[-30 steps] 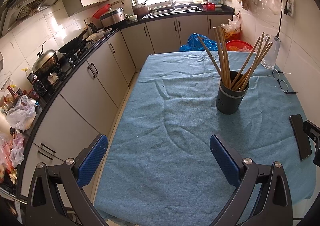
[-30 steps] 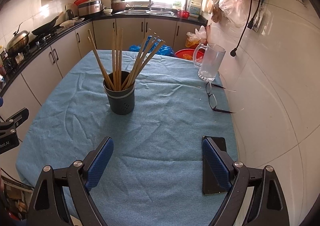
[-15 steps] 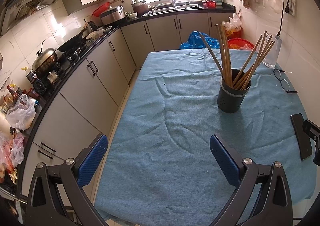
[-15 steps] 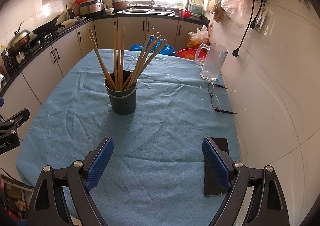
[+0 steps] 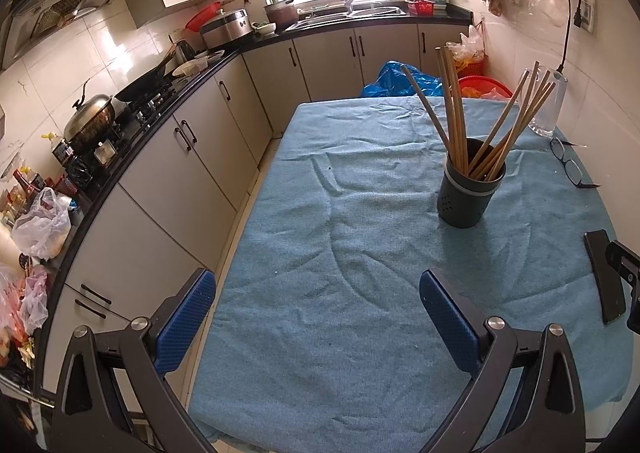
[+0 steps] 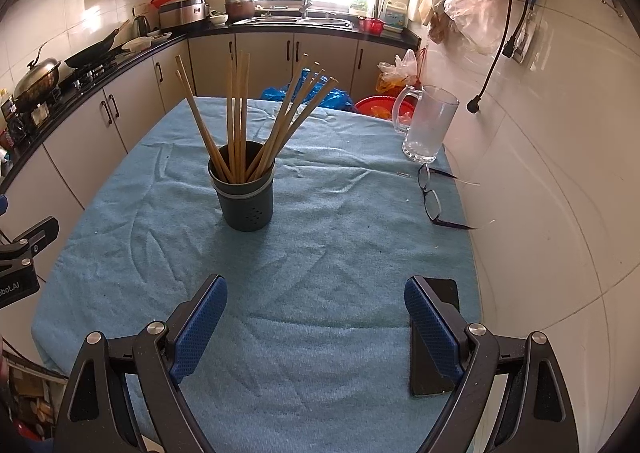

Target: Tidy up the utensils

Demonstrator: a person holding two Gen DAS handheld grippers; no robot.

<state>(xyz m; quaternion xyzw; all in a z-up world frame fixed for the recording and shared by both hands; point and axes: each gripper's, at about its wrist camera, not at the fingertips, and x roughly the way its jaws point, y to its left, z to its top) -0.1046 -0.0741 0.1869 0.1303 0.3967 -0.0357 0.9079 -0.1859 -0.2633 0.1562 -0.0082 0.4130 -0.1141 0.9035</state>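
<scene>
The chopsticks [image 6: 256,121] stand in the dark cup [image 6: 245,197], which sits well away from the glass mug [image 6: 428,125]. They look thin, light, stiff and slippery, so pinch one near its top. The left gripper [image 5: 316,317] and right gripper [image 6: 316,317] are both spread wide, holding nothing.

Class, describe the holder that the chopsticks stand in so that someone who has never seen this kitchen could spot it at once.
Start at the table with the blue cloth. Near its middle stands a dark grey round holder with a pale band below the rim and small holes low on its side. It alone has wooden chopsticks fanning out of it; the glass mug, eyeglasses and black phone lie towards the wall.
</scene>
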